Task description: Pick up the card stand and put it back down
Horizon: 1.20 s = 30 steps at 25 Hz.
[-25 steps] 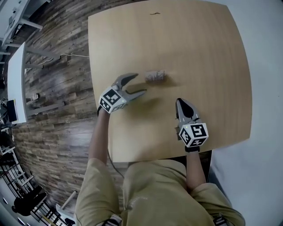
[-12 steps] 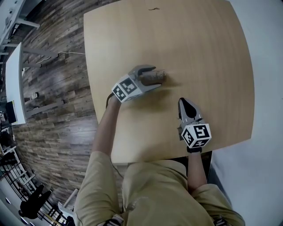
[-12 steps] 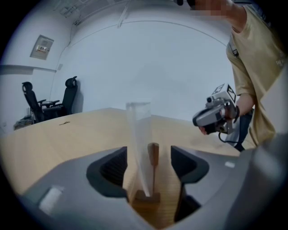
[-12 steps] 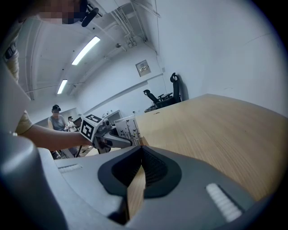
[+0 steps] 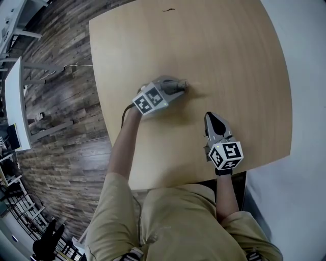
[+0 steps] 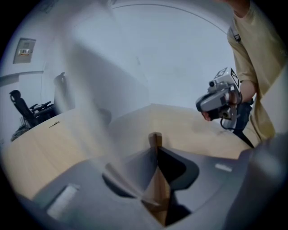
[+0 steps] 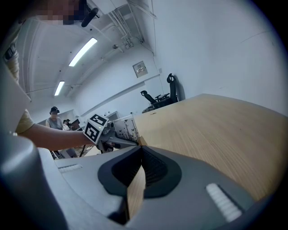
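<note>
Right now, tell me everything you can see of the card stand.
The card stand is a small block that looks like light wood, holding a white printed card upright. It stands near the middle of the table, apparently not yet lifted. The left gripper covers most of it from above. Its jaws are closing, with the block between them and the pads at its sides.

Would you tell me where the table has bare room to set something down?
Bare: the far half of the table beyond the left claw, up to a dark mark at its edge, and the right side past the right claw. Crowded: mid-table, where the left claw is closing with the card stand between its jaws.
</note>
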Available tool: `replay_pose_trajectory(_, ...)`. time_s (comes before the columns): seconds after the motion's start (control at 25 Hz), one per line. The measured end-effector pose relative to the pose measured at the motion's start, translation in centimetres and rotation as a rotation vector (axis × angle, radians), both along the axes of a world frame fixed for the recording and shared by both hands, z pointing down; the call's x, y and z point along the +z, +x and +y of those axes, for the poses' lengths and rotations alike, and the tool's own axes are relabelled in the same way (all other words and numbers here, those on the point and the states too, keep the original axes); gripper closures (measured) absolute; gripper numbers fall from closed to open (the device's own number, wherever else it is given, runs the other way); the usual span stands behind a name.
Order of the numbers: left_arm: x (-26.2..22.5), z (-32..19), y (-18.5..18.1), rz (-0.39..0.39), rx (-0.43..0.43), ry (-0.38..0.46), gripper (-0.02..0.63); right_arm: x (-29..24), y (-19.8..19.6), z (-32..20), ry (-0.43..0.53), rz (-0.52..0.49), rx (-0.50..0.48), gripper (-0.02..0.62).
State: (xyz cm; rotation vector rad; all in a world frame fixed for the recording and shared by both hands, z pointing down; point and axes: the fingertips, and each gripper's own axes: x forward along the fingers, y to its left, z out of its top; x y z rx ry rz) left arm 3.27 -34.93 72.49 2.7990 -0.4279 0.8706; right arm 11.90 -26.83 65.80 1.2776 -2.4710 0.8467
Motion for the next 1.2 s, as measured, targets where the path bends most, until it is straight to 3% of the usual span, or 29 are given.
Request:
replay_pose_trajectory(0.16, 0.0, 0.5, 0.6, 0.005, 0.027, -0.01, 0.547, 0.1, 0.2, -0.1, 0.002, -0.001, 0.008, 0.588)
replay_pose_trajectory(0.44, -0.3, 1.6, 1.2, -0.024, 0.074, -0.009, 0.566, -0.3, -0.3, 0.1, 0.01, -0.016, 0.019, 0.588)
replay_pose_trajectory(0.64, -3.0, 4.2, 2.0, 0.013, 0.037, 0.001, 0.568, -2.7, -0.7, 1.1, 0.044, -0.031, 0.021, 0.588)
replay_pose_trajectory(0.76, -4.8, 5.1, 2.1, 0.032, -0.017, 0.004, 0.568, -4.2, -1.1, 1.1, 0.077, -0.039, 0.027, 0.588)
replay_pose_trajectory(0.88, -6.5, 6.8, 1.5, 0.004, -0.089, 0.01, 0.568, -6.1, -1.4, 2.2, 0.112, -0.048, 0.029, 0.588)
replay_pose_trajectory(1.2, -13.5, 9.8, -2.2, 0.016, -0.376, 0.053, 0.568, -12.6, -2.2, 5.2, 0.225, -0.07, 0.064, 0.588)
